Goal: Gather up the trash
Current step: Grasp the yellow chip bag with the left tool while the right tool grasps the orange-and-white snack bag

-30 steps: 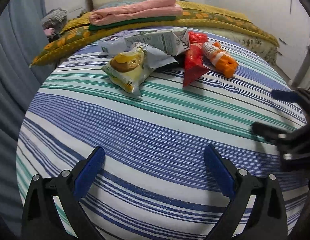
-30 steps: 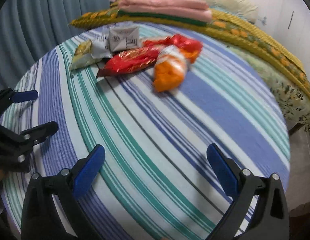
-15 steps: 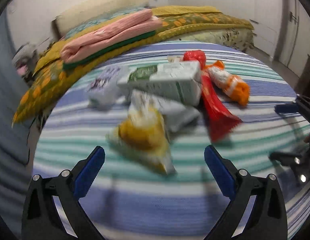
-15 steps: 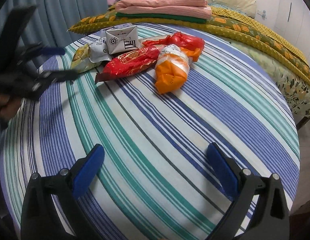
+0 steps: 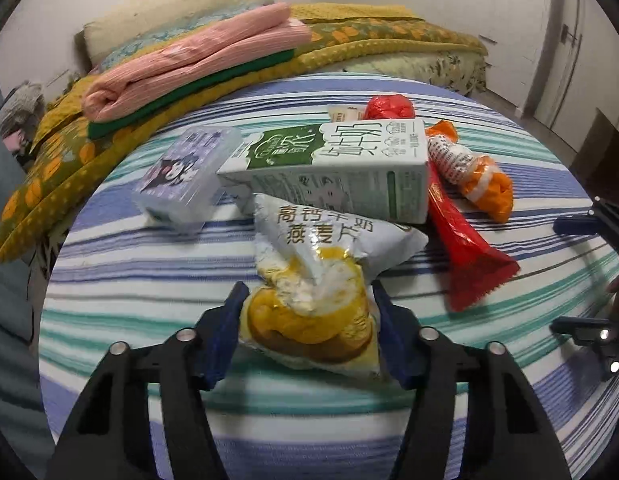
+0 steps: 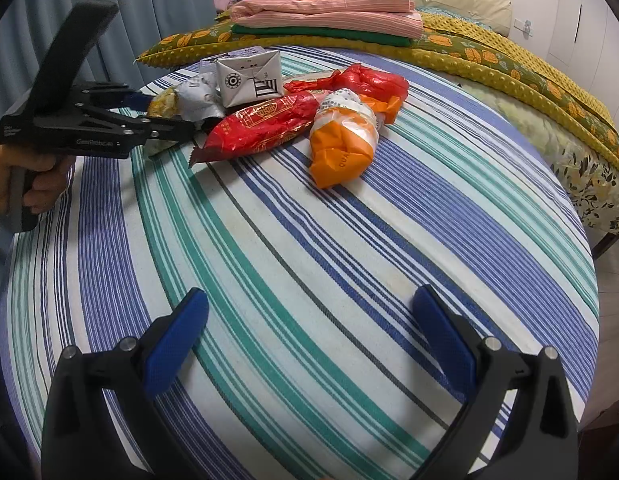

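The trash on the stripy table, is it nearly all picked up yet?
Not yet; nothing looks collected. The left gripper is closing around the yellow snack bag, the first piece. Still waiting on the striped table: the milk carton, red wrapper, orange packet and small purple box. The right gripper hangs open, empty.

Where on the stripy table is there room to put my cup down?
The near half of the striped tablecloth is bare, from the right gripper up to the orange wrapper. The far side is crowded: milk carton, red packet and the yellow snack bag, with the left gripper closing around it.
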